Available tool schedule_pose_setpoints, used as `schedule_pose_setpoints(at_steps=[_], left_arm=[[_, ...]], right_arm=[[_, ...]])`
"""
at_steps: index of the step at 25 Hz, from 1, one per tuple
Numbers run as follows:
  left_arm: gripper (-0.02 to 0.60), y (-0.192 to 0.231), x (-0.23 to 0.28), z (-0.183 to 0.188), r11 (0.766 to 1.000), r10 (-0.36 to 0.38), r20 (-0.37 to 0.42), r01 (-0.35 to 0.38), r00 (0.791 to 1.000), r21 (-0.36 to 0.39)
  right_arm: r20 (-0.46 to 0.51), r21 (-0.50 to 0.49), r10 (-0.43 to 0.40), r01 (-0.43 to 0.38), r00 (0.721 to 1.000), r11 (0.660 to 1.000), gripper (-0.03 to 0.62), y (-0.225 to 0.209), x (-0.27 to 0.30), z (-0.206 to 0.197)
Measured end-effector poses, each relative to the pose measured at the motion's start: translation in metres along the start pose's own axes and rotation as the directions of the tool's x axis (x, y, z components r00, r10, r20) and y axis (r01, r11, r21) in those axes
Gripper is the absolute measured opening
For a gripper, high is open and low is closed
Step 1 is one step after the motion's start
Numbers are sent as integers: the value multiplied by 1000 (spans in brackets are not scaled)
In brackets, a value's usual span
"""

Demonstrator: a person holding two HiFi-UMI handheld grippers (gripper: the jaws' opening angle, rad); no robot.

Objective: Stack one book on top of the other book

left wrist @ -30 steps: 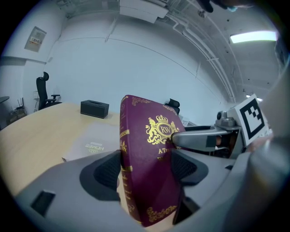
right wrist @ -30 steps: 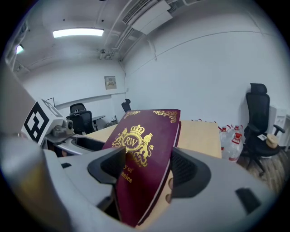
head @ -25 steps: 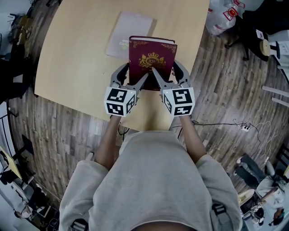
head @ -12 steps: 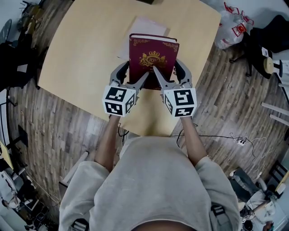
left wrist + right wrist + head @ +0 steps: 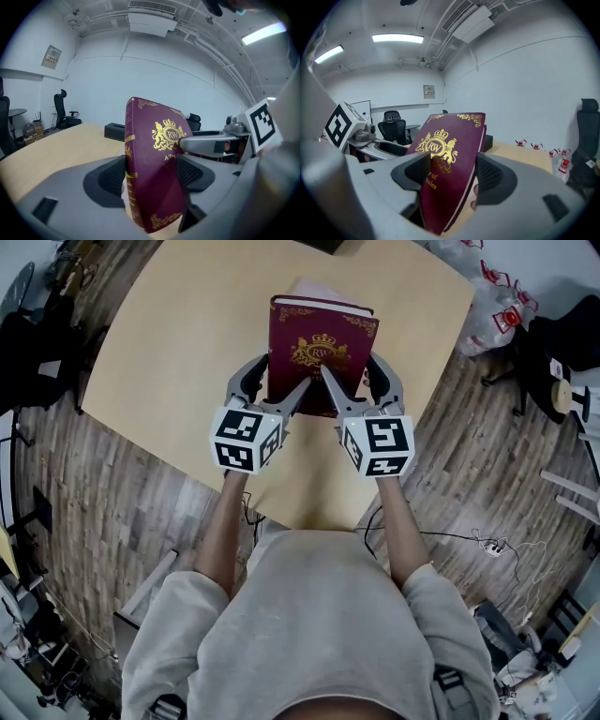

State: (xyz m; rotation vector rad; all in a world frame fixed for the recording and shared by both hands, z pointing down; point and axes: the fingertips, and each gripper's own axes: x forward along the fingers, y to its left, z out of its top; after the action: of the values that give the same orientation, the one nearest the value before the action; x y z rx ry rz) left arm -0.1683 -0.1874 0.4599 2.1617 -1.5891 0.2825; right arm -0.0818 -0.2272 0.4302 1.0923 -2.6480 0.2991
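left tool [image 5: 283, 382], right tool [image 5: 351, 373] clamp red book [image 5: 321, 338], covering pale book [image 5: 300, 287].

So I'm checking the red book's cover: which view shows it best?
The head view: the red book shows its cover nearly whole, the left claw and right claw on its near corners. The left gripper view shows spine and crest; the right gripper view, cover and page edge.
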Motion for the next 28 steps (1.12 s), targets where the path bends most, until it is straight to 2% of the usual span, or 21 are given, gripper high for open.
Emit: schedule_pose_setpoints(at_steps=[13, 28], left_arm=[[345, 35, 25, 17, 1000, 18, 11, -18, 1000, -24], [339, 58, 54, -6, 999, 28, -39, -29, 999, -40]], right_arm=[[-5, 5, 17, -17, 1000, 1000, 293, -9, 44, 10], [-53, 51, 19, -16, 998, 999, 287, -21, 77, -20]])
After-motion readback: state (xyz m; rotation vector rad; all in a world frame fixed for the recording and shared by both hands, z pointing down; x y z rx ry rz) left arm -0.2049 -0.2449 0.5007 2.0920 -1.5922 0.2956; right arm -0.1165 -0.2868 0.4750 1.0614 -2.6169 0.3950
